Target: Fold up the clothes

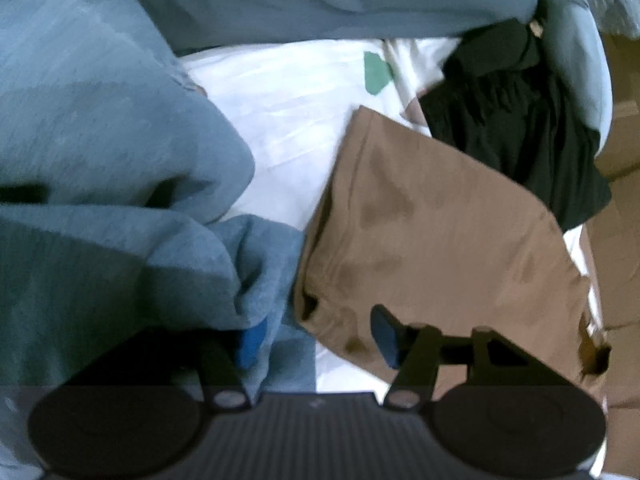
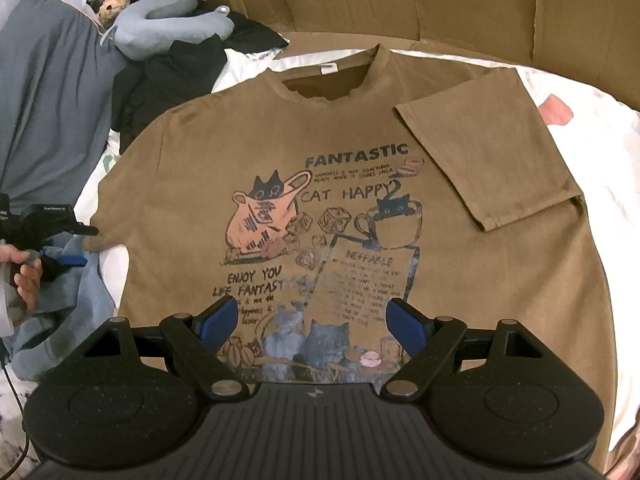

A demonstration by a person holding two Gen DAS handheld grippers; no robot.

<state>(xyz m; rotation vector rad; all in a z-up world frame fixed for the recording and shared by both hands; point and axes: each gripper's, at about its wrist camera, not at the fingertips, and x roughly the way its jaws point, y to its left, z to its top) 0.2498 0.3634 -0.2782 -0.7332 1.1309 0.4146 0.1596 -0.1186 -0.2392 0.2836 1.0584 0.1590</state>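
Both wrist views look steeply down, sharing the brown T-shirt [image 2: 360,184].

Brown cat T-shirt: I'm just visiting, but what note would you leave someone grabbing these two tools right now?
Left gripper: open, over blue-grey cloth beside the shirt's unfolded sleeve.
Right gripper: open, empty, above the hem.
Brown T-shirt: flat, print up, on the white sheet.
Done: one sleeve folded across the front.
Left: the other sleeve, then the body.

Black grippers [image 2: 314,322], blue pads [image 2: 218,318], silver screws.
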